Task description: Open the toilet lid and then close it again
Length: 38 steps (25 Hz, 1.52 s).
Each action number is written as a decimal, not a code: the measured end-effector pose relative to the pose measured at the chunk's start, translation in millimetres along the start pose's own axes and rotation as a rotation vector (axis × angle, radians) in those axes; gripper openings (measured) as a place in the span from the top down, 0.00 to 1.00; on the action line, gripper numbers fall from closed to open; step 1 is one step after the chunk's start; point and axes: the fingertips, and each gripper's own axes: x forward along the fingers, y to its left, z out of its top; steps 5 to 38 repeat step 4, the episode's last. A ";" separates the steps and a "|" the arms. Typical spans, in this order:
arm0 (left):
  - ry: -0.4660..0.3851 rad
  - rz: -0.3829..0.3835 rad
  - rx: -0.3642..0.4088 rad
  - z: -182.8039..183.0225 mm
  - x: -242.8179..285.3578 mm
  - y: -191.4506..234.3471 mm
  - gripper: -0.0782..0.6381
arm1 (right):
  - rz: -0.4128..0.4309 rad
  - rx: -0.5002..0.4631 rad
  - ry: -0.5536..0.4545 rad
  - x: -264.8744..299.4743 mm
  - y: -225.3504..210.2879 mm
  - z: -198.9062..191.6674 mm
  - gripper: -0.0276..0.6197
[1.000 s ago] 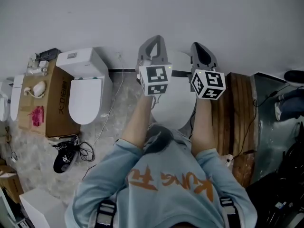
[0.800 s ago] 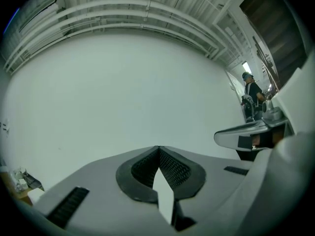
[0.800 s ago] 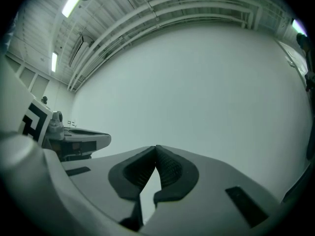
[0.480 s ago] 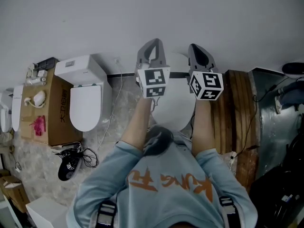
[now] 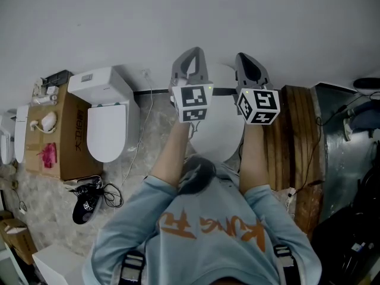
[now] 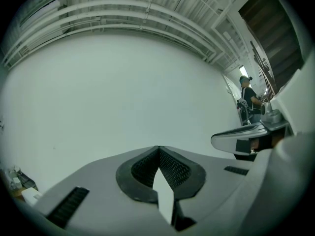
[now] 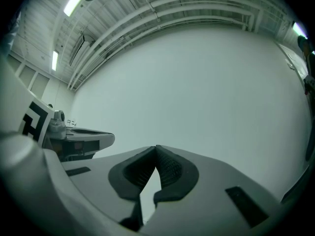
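Evidently the left grey gripper (image 5: 190,53) and right grey gripper (image 5: 247,59), both pinched shut and empty, should dip to hook the closed white oval toilet lid's (image 5: 221,122) front rim.

I see a pale, mottled floor (image 5: 35,189) that runs up to the wall. The toilet (image 5: 221,129) stands on it right in front of me. To its left stands a second toilet (image 5: 107,126), with a cardboard box (image 5: 59,141) just beside it. A black object (image 5: 83,202) with tangled cables (image 5: 110,192) lies near the box. Brown boards (image 5: 300,141) lie to the right of the toilet.
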 end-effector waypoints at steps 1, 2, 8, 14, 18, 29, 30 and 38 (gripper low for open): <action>-0.002 0.000 0.001 1.3 -1.0 0.6 0.86 | 0.002 0.005 -0.001 -0.1 0.8 0.5 0.94; -0.004 -0.001 0.001 2.3 -1.9 1.3 0.86 | 0.004 0.011 -0.003 -0.1 1.7 1.1 0.94; -0.006 -0.002 0.003 4.0 -3.4 3.0 0.86 | 0.010 0.024 -0.008 0.0 3.9 2.4 0.94; -0.006 -0.002 0.003 4.0 -3.4 3.0 0.86 | 0.010 0.024 -0.008 0.0 3.9 2.4 0.94; -0.006 -0.002 0.003 4.0 -3.4 3.0 0.86 | 0.010 0.024 -0.008 0.0 3.9 2.4 0.94; -0.006 -0.002 0.003 4.0 -3.4 3.0 0.86 | 0.010 0.024 -0.008 0.0 3.9 2.4 0.94; -0.006 -0.002 0.003 4.0 -3.4 3.0 0.86 | 0.010 0.024 -0.008 0.0 3.9 2.4 0.94; -0.006 -0.002 0.003 4.0 -3.4 3.0 0.86 | 0.010 0.024 -0.008 0.0 3.9 2.4 0.94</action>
